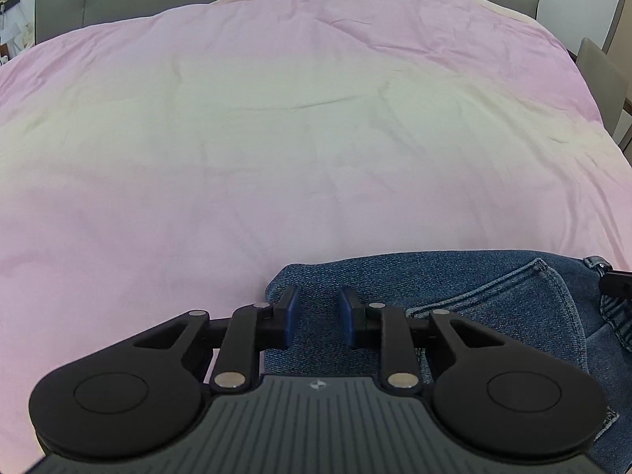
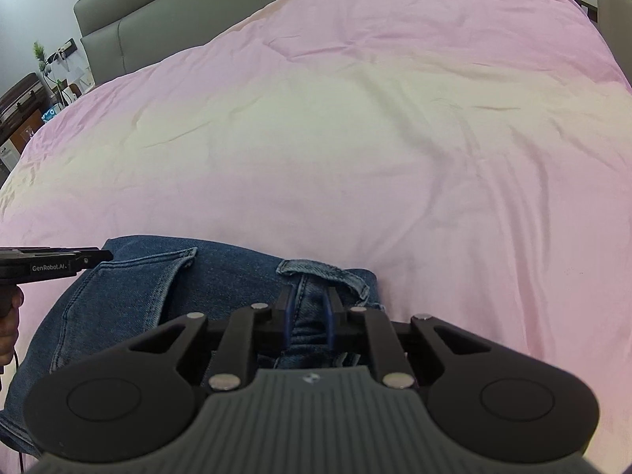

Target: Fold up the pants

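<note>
Lower centre, left wrist view: left claw [image 1: 319,308], jaws apart and released, above the edge of the jeans [image 1: 493,300], which lie folded at the near edge of the bed. Lower centre, right wrist view: right claw [image 2: 309,316], jaws narrow, clenched on denim at the waistband of the jeans [image 2: 166,288]; a hand [image 2: 8,324] holds the other tool at left edge. Beyond: pink duvet [image 2: 355,138]. Top: grey headboard [image 2: 158,4].
</note>
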`<state>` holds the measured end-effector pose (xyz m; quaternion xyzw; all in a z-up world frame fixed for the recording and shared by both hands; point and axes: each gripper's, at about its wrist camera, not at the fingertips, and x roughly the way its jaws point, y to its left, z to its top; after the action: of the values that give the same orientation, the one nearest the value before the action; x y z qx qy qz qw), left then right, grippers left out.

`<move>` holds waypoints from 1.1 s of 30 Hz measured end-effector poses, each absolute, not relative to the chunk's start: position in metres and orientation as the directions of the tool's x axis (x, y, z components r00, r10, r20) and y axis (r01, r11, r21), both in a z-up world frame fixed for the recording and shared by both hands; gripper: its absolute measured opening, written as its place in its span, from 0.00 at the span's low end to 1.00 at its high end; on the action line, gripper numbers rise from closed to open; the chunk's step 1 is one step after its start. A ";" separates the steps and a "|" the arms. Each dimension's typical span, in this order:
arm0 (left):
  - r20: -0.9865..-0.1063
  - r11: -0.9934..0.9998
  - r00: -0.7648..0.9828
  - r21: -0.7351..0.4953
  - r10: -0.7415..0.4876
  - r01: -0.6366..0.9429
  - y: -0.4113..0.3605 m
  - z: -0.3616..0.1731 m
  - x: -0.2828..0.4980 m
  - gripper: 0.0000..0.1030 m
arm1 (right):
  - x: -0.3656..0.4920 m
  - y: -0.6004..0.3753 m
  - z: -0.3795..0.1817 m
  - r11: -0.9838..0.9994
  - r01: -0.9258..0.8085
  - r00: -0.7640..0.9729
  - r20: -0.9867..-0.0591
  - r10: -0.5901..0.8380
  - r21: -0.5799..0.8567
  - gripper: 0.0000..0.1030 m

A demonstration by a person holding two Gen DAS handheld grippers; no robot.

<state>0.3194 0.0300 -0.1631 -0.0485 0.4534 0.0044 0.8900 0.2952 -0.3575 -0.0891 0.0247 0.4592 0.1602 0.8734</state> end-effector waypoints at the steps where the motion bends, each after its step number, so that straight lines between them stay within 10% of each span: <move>1: -0.808 0.997 0.589 -0.068 -0.028 -0.044 0.029 -0.159 0.318 0.29 | 0.294 -0.357 -0.087 0.948 -0.260 0.526 -0.796 0.298 0.184 0.08; 16: -0.750 0.991 0.659 0.036 -0.058 0.128 0.010 -0.097 0.175 0.37 | 0.155 -0.351 -0.037 0.918 -0.391 0.621 -0.718 0.313 0.063 0.21; 25: -0.829 0.953 0.559 0.162 -0.009 0.256 -0.006 -0.130 0.103 0.63 | 0.137 -0.372 -0.094 0.940 -0.322 0.613 -0.732 0.297 0.112 0.21; 33: -0.806 0.981 0.592 0.125 0.012 0.150 0.003 -0.150 0.088 0.28 | 0.135 -0.372 -0.103 0.946 -0.295 0.647 -0.700 0.302 0.136 0.21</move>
<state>0.0882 0.0035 -0.1495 0.0900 0.4502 -0.0391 0.8875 0.1348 -0.3715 -0.1027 0.0045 0.3867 0.1647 0.9074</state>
